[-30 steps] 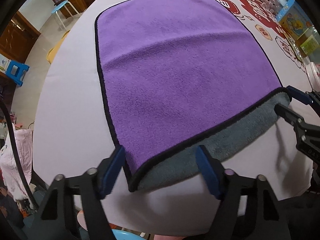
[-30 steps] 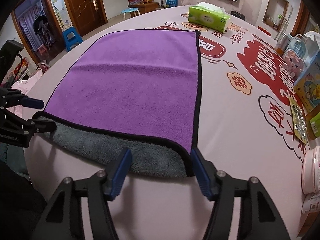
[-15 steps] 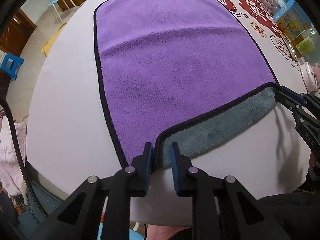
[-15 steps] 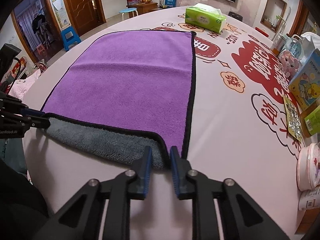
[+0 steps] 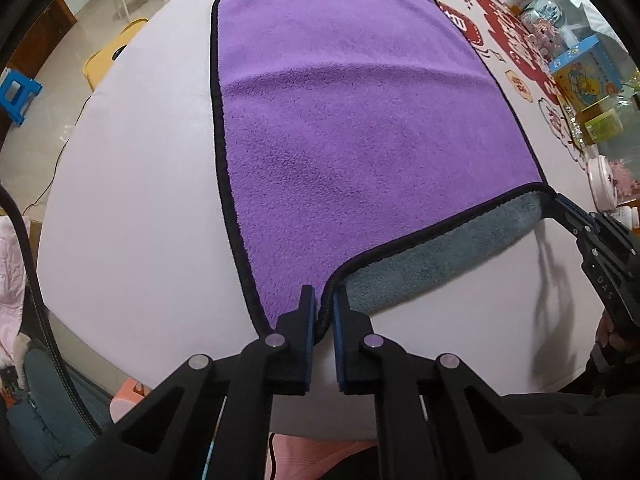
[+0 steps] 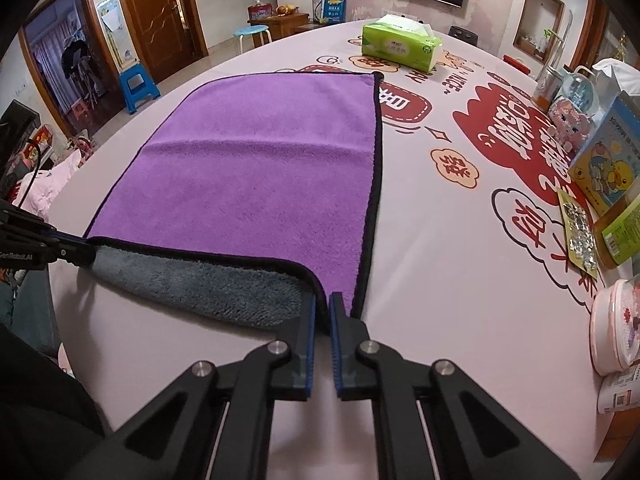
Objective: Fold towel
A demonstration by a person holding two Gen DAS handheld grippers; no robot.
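Observation:
A purple towel (image 5: 360, 128) with black trim and a grey underside lies spread on the round table; it also shows in the right wrist view (image 6: 260, 184). Its near edge is raised, showing the grey side (image 5: 432, 264). My left gripper (image 5: 323, 312) is shut on the near left corner. My right gripper (image 6: 322, 312) is shut on the near right corner, and it shows at the right of the left wrist view (image 5: 568, 216). The left gripper shows at the left edge of the right wrist view (image 6: 60, 246).
The table (image 6: 440, 240) has a pink cloth with red print. A green tissue box (image 6: 400, 46) stands at the far side. Boxes, jars and a pink tub (image 6: 612, 328) crowd the right edge. Stools (image 6: 136, 88) stand on the floor beyond.
Both grippers went from open around the near corners to shut on them. The near edge has lifted a little and moved forward, and both views have pushed in over the towel.

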